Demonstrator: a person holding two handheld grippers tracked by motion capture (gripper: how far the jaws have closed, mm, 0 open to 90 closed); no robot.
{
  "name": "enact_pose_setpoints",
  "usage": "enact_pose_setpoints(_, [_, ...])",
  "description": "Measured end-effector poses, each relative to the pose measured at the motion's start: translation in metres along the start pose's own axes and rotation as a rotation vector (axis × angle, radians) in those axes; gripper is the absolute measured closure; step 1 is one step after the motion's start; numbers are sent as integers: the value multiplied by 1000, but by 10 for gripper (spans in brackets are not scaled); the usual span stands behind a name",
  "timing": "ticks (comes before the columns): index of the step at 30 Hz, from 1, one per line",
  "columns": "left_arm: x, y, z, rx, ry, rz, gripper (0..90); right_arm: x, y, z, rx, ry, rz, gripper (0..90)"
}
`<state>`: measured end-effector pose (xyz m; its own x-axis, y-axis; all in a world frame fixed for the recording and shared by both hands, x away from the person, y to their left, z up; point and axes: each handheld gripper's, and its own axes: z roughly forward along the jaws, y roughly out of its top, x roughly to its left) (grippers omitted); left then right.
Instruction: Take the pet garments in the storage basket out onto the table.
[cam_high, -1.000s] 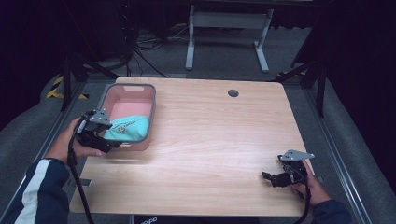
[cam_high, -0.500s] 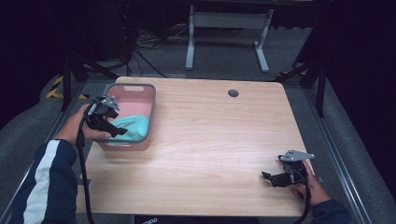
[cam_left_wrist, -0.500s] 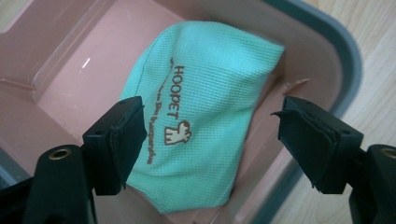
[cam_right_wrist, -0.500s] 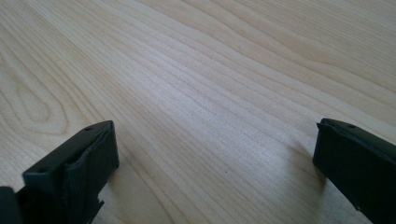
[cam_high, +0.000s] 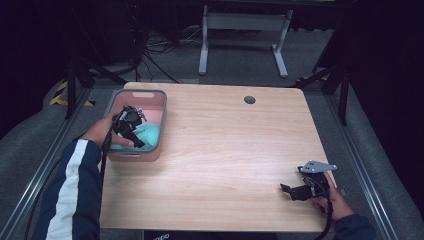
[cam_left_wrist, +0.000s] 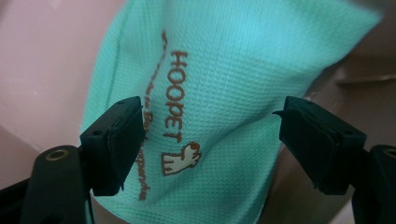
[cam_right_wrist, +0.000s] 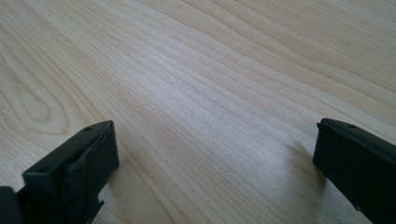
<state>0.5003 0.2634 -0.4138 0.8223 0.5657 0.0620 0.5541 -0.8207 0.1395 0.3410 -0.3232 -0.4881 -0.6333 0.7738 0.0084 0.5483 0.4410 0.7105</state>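
A mint-green mesh cloth (cam_high: 147, 135) with brown "HOOPET" lettering lies inside a pink bin (cam_high: 161, 107) at the table's left. My left gripper (cam_high: 131, 134) hangs over the bin, pointing down at the cloth (cam_left_wrist: 219, 79). In the left gripper view its jaws stand wide apart on either side of the cloth, and the left gripper (cam_left_wrist: 208, 140) holds nothing. My right gripper (cam_high: 289, 191) rests low near the table's front right corner, open, with bare wood (cam_right_wrist: 201, 93) between its jaws; the right gripper (cam_right_wrist: 215, 158) holds nothing.
The wooden table (cam_high: 235, 150) has a round cable hole (cam_high: 249, 100) near its far edge. A grey metal stand (cam_high: 240, 30) and cables lie on the dark floor beyond. A dark sleeve with a white stripe (cam_high: 70, 190) comes in at the bottom left.
My left gripper has moved from the bin's near left corner forward and over the bin, coming down toward the green cloth. The right gripper has stayed put.
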Motion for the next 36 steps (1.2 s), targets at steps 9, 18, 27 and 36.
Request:
enact_pose_setpoints(9, [5,4,20,67,-36,-35,234,0,0,0,0,-2,0,4])
enact_pose_setpoints(18, [6,-1,16,29,-51,-60,491,0,0,0,0,-2,-1,4])
enact_pose_setpoints(27, [2,-3,8,0,24,-40,770,0,0,0,0,-3,-1,5])
enact_pose_setpoints(36, [-2,-10,-13,-63,93,-50,783,0,0,0,-1,-4,0,5])
